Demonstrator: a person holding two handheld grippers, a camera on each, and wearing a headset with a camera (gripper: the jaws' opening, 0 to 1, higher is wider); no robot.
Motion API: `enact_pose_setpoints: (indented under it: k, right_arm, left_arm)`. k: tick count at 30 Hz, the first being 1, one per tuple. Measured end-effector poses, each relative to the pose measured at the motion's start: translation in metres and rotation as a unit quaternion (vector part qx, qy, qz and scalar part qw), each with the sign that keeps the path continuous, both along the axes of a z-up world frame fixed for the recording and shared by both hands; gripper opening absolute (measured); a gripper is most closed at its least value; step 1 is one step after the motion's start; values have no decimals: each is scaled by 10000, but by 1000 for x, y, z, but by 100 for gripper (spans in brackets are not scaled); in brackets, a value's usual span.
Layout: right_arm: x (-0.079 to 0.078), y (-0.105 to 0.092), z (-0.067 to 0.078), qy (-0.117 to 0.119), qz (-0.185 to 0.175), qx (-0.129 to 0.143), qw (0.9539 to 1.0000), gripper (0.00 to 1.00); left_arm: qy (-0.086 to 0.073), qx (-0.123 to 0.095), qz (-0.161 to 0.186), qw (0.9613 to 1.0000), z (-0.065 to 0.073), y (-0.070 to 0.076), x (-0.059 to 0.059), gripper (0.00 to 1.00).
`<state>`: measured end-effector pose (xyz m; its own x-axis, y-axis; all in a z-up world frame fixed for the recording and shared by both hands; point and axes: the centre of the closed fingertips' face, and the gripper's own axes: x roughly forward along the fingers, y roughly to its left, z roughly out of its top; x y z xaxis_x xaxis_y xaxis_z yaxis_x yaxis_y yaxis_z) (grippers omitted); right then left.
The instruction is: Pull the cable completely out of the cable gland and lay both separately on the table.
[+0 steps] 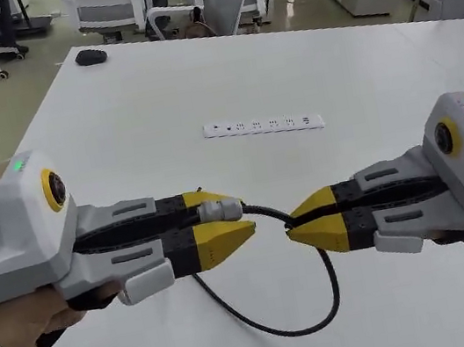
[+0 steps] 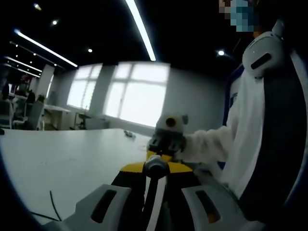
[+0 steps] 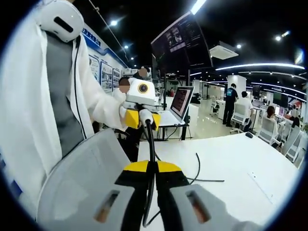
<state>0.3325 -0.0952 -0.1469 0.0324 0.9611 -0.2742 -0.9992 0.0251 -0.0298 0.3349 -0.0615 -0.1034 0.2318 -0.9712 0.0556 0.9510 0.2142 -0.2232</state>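
In the head view we see the left gripper (image 1: 238, 221), grey plastic with yellow wedge tips, clamped nearly shut on the pale, ribbed cable gland (image 1: 223, 210) above the near left of the smooth white table (image 1: 157, 97). The right gripper (image 1: 298, 223) faces it from just beside, its tips pinched together on the glossy black cable (image 1: 287, 333). The cable leaves the gland, passes through those tips and sweeps in a round loop toward the near edge. A flat white power strip (image 1: 264, 124) lies well apart beyond them with bare tabletop around it, and a dark mouse (image 1: 90, 56) sits near the far edge. In the left gripper view the gland's round grey end (image 2: 156, 165) sits between the yellow tips, with the right gripper (image 2: 165, 144) just beyond. In the right gripper view the yellow tips close on the cable (image 3: 150, 139), which runs straight to the left gripper (image 3: 143, 118).
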Motion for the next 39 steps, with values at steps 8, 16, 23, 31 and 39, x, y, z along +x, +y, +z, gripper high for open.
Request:
enact_pose_setpoints:
  k: [8, 16, 23, 31, 39]
  right_arm:
    - [10, -23, -38, 172, -223, -430, 9987, 2]
    - [14, -46, -64, 444, -506, -588, 9960, 2]
    - [14, -47, -64, 502, -595, -541, 9955, 3]
    - [14, -45, -50, 508, -654, -454, 9955, 4]
    - [10, -21, -2, 57, -420, -170, 9990, 21]
  left_arm:
    - [131, -10, 56, 9999, -2, -2, 2, 17]
    - [77, 171, 72, 9998, -8, -3, 3, 17]
    - [54, 225, 91, 9997, -8, -7, 4, 17]
    - [-6, 263, 135, 9996, -5, -8, 6, 17]
    - [-69, 453, 26, 9989, -11, -21, 1, 17]
